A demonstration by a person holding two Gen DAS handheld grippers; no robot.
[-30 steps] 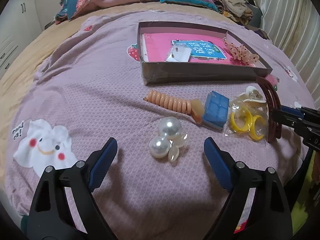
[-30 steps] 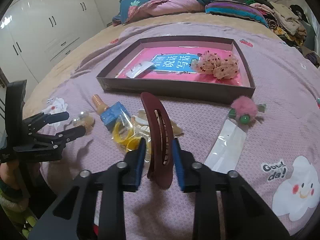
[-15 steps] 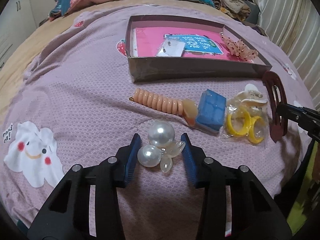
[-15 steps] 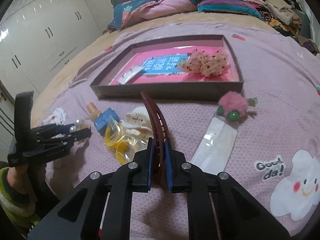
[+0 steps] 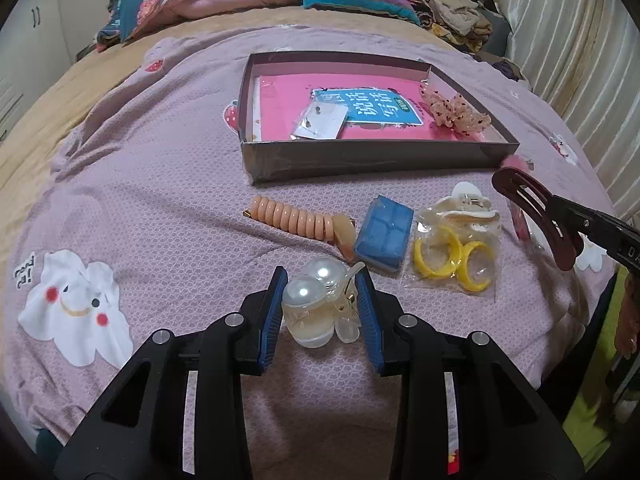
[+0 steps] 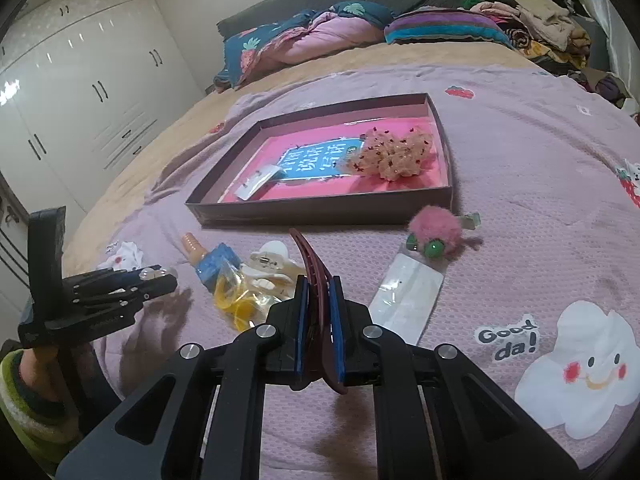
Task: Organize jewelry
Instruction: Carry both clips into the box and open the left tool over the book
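Note:
My left gripper [image 5: 320,304] is shut on a pearl hair clip [image 5: 316,304] with two big pearls, lifted just off the purple bedspread. My right gripper [image 6: 318,312] is shut on a dark red curved hair clip [image 6: 310,264], held above the bed; that clip also shows at the right of the left wrist view [image 5: 532,216]. The brown tray [image 5: 372,158] with a pink lining lies beyond, holding a small earring card [image 5: 320,122] and a beige scrunchie [image 5: 456,114]. The left gripper shows in the right wrist view [image 6: 160,280].
On the bedspread lie an orange coil hair tie [image 5: 296,220], a blue square clip [image 5: 384,236], bagged yellow hoops [image 5: 452,256], a white claw clip [image 5: 464,196], a pink pompom clip [image 6: 436,228] and a clear packet [image 6: 408,300]. Piled bedding lies at the far side.
My left gripper moved forward, closed on the pearl clip and lifted it. My right gripper closed on the red clip and raised it.

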